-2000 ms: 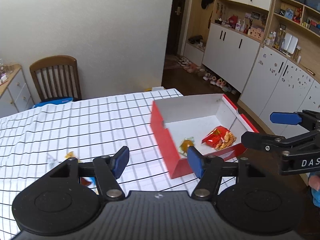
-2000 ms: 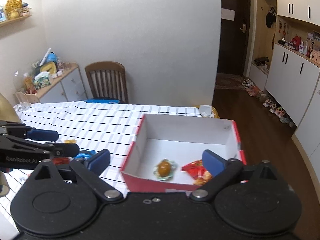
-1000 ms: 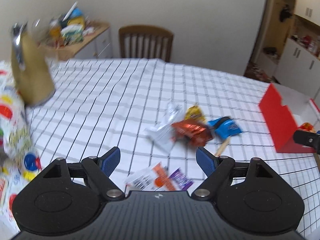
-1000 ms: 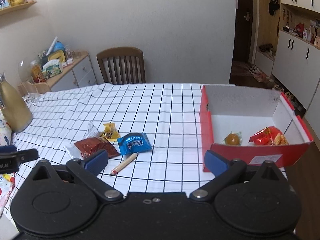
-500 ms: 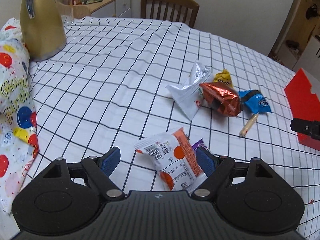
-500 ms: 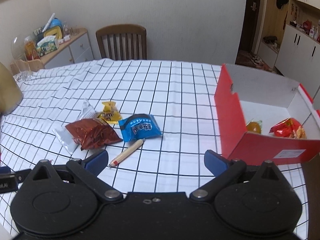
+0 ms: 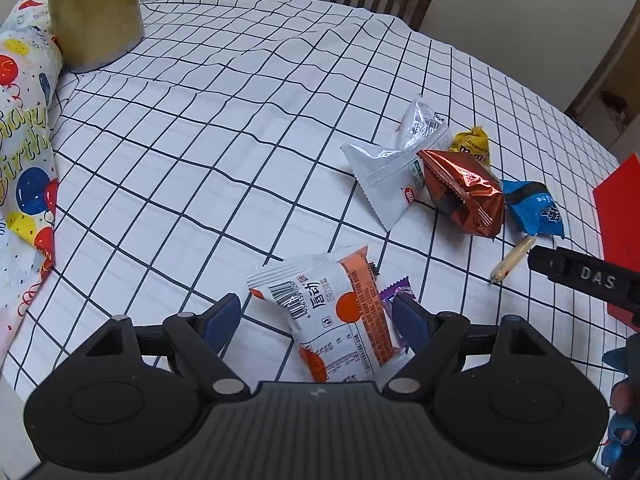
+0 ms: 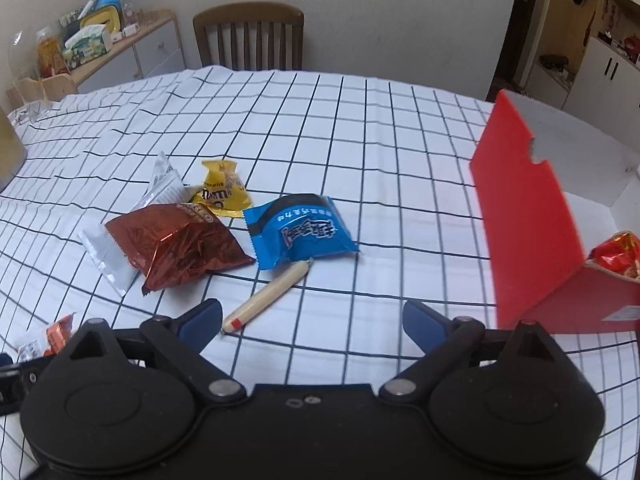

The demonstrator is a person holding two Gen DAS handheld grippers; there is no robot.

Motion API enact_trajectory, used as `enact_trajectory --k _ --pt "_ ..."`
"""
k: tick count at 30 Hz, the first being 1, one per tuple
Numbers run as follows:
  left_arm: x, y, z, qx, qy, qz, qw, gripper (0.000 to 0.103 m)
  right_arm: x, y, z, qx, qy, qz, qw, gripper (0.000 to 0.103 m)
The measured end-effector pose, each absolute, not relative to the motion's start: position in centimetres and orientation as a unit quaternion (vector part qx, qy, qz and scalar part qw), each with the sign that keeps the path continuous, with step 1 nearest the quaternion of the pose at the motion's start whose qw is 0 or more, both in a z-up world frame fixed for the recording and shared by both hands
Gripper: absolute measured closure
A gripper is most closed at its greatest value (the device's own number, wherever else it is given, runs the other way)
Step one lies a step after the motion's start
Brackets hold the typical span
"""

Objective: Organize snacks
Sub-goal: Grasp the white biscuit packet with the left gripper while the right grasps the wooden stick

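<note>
My left gripper (image 7: pixel 316 318) is open, its fingers either side of a white-and-orange snack packet (image 7: pixel 336 312) lying on the checked tablecloth; a small purple packet (image 7: pixel 396 294) lies against it. My right gripper (image 8: pixel 312 322) is open and empty above the cloth, just short of a cream sausage stick (image 8: pixel 266 298). Beyond it lie a blue packet (image 8: pixel 300 230), a brown foil packet (image 8: pixel 180 244), a yellow candy bag (image 8: pixel 220 194) and a white packet (image 8: pixel 108 260). The red box (image 8: pixel 524 216) stands at the right with a red snack bag (image 8: pixel 618 254) inside.
A gold jug (image 7: pixel 94 12) and a balloon-print gift bag (image 7: pixel 24 140) stand at the table's left. A wooden chair (image 8: pixel 248 36) is at the far side, with a cluttered sideboard (image 8: pixel 100 44) behind. The right gripper's arm (image 7: pixel 580 276) shows in the left wrist view.
Both grippers swung left from the red box to the loose snacks. The left gripper dropped lower and closer, so the white-and-orange packet now lies between its fingers. Both stayed open.
</note>
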State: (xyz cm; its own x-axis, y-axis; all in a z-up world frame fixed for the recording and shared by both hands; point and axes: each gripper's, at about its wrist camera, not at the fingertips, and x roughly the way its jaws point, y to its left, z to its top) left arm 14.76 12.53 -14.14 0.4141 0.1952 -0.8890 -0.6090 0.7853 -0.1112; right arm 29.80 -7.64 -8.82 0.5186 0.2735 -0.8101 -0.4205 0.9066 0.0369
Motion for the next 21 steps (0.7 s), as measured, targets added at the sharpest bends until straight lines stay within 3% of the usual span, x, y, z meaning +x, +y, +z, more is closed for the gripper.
enact_trajectory --k 14,21 --pt "15.2 14.2 -15.1 -0.288 0.494 0.277 0.772 0.020 32.7 -5.1 -12.3 -0.071 0.491 0.162 0.853 0.032" --pt "15.7 14.2 -15.7 -0.306 0.504 0.281 0.757 0.020 32.6 -4.4 -12.3 -0.079 0.494 0.159 0.851 0.052"
